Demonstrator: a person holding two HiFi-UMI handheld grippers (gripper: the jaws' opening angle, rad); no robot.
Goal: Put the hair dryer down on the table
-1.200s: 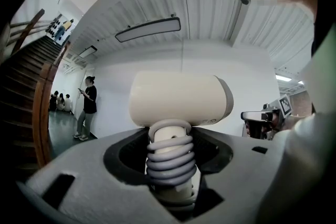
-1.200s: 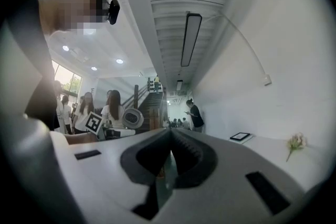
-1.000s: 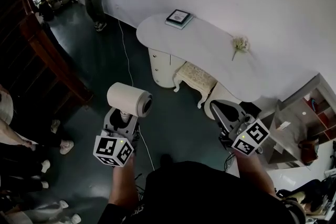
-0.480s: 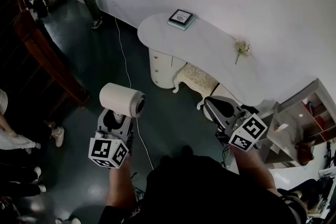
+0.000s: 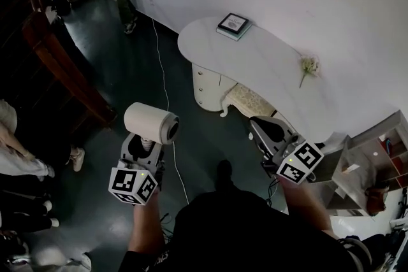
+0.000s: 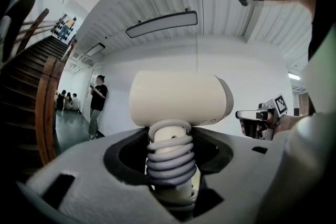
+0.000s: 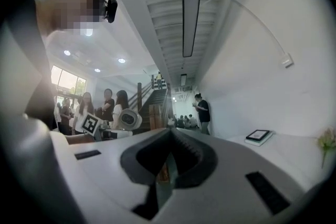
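A cream hair dryer (image 5: 151,123) stands upright over the dark floor, its barrel pointing right. My left gripper (image 5: 144,145) is shut on its handle, which has a grey cord wound round it. In the left gripper view the dryer (image 6: 181,99) rises from between the jaws, and the cord coil (image 6: 169,159) is pinched there. My right gripper (image 5: 262,128) is held at the right, shut, with nothing in it; its jaws meet in the right gripper view (image 7: 169,132). The white curved table (image 5: 274,70) lies ahead, beyond both grippers.
On the table are a framed book (image 5: 233,25) and a small flower (image 5: 310,65). An upholstered stool (image 5: 245,100) is tucked under it. A cable (image 5: 162,76) runs across the floor. A wooden stair rail (image 5: 57,54) and people are at the left, and a shelf unit (image 5: 376,156) at the right.
The head view has swung a little, so the table sits further right and lower. The left gripper keeps its hold on the dryer. The right gripper has hardly moved.
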